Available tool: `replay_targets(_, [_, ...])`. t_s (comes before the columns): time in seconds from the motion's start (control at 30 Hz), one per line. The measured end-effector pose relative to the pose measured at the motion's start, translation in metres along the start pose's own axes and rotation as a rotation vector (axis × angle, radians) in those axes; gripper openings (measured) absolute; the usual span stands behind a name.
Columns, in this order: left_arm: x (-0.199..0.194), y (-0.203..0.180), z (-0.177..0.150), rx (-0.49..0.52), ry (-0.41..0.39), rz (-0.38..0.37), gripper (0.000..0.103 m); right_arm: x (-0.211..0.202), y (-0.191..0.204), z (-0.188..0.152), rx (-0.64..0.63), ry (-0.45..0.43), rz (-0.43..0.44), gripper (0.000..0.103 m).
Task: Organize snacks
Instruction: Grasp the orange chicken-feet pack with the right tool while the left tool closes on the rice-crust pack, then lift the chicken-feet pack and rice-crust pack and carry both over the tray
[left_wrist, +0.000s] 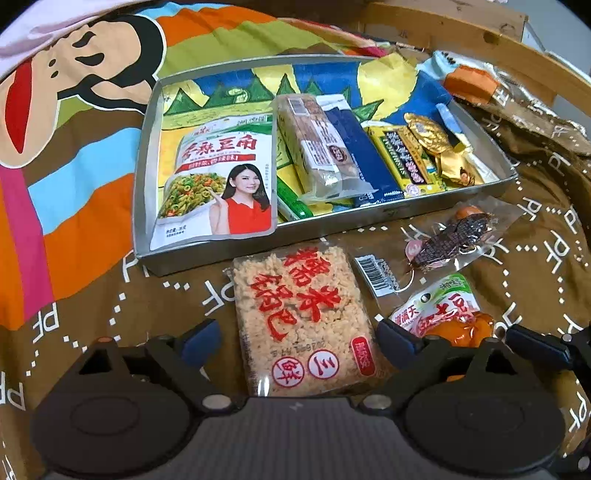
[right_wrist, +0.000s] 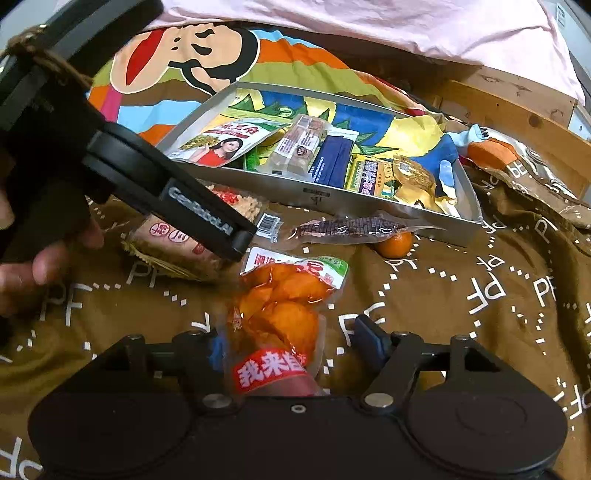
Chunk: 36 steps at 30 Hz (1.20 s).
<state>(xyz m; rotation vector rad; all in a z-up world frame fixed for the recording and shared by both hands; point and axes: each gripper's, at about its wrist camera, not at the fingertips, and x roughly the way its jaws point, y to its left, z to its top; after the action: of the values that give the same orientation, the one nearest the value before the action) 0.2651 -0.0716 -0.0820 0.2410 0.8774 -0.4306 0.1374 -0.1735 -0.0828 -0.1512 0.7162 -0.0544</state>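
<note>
A grey tray (left_wrist: 146, 155) (right_wrist: 295, 192) holds several snack packets, among them a white packet with a woman's picture (left_wrist: 218, 177) (right_wrist: 221, 144). A rice cracker packet (left_wrist: 303, 317) (right_wrist: 177, 240) lies on the brown cloth in front of the tray, between the wide-open fingers of my left gripper (left_wrist: 301, 343). An orange snack packet (right_wrist: 280, 310) (left_wrist: 447, 314) lies between the open fingers of my right gripper (right_wrist: 291, 343), untouched by the right finger. A dark dried-snack packet (left_wrist: 454, 236) (right_wrist: 351, 227) lies by the tray's front wall.
An orange fruit (right_wrist: 395, 243) sits beside the tray's front wall. A silver and orange bag (left_wrist: 480, 88) (right_wrist: 509, 155) lies beyond the tray's right end. A wooden frame (right_wrist: 517, 110) runs behind. Colourful cartoon bedding (left_wrist: 74, 92) lies left of the tray.
</note>
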Motion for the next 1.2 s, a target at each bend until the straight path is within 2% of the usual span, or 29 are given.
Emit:
replay_targets(0.17, [0.007,-0.003,0.002,-0.008,0.022,0.025,0.095,0.000,0.009,0.000,-0.075,-0.018,-0.011,0.071])
replay_targets(0.27, [0.005,-0.002,0.003,-0.031,0.030,0.042,0.090,0.001,0.005,0.002,-0.049,-0.005,0.018,0.061])
replay_targets(0.33, [0.004,-0.002,0.003,-0.038,0.042,0.058,0.081,0.000,0.003,0.004,-0.030,0.003,0.034,0.051])
replay_targets(0.37, [0.002,-0.002,0.003,-0.045,0.044,0.067,0.078,-0.001,0.004,0.004,-0.030,0.003,0.038,0.051])
replay_targets(0.6, [-0.009,-0.002,-0.002,-0.059,0.050,0.090,0.077,-0.007,0.007,0.002,-0.051,0.003,0.025,0.050])
replay_targets(0.9, [-0.037,-0.007,-0.014,-0.121,0.125,0.074,0.077,-0.023,0.007,-0.003,-0.075,0.021,0.027,0.049])
replay_targets(1.03, [-0.051,-0.010,-0.019,-0.134,0.131,0.065,0.077,-0.035,0.006,-0.007,-0.071,0.043,0.043,0.049])
replay_targets(1.2, [-0.067,-0.014,-0.023,-0.159,0.126,0.055,0.077,-0.053,0.004,-0.012,-0.074,0.024,0.038,0.049])
